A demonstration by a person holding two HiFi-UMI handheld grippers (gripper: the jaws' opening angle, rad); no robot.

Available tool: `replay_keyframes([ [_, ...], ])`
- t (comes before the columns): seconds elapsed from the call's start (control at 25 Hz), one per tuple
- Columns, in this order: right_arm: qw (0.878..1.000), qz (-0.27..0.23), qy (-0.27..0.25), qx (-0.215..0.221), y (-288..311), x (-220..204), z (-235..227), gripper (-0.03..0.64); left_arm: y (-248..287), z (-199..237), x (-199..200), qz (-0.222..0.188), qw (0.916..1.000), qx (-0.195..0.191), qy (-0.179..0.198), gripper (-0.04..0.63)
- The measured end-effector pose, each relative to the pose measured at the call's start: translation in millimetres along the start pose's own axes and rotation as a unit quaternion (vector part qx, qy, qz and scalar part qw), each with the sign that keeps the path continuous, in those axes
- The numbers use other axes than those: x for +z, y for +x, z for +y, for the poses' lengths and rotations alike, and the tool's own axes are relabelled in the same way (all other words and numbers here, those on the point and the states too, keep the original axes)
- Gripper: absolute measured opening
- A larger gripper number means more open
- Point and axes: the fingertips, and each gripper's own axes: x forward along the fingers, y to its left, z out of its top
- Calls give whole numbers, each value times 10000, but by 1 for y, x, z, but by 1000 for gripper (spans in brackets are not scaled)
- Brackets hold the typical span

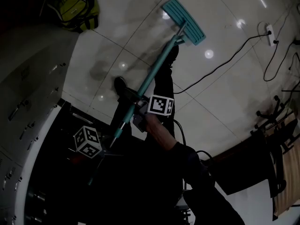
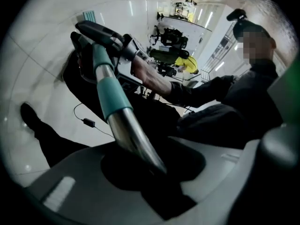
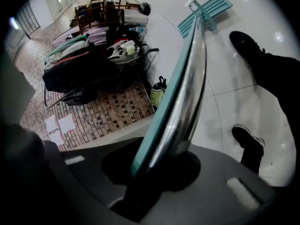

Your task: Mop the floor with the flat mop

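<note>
The flat mop's teal head lies on the glossy white floor, far ahead of me. Its teal and metal handle slants back toward me. My right gripper is shut on the handle, higher along it, beside its marker cube. My left gripper is shut on the handle's near end. In the left gripper view the metal tube passes between the jaws of the left gripper. In the right gripper view the handle runs from the right gripper to the mop head.
My black shoes stand on either side of the handle. A black cable runs to a power strip at the right. A yellow bag lies far left, a white cabinet left, and bags rest on patterned flooring.
</note>
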Motion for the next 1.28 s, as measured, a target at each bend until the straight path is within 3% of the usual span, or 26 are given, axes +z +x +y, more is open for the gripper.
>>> replay_keyframes([
  [0.32,9985,504,74,-212,13,-38,-45,95,10,31,-33,-52,9999,-58,-133,149],
  [0.64,9990,298,87,-325,21,1,-52,90,9,43,4,-328,9992,-213,-103,149],
  [0.92,9998,-83,-108,-130,12,101,-29,86,6,46,97,-545,9980,-287,144,147],
  [1.12,9994,-164,-313,-24,-6,196,-5,86,6,42,193,-673,9970,-249,300,147],
  [1.28,9989,-263,-382,91,-24,280,15,87,9,31,280,-810,9952,-433,351,148],
])
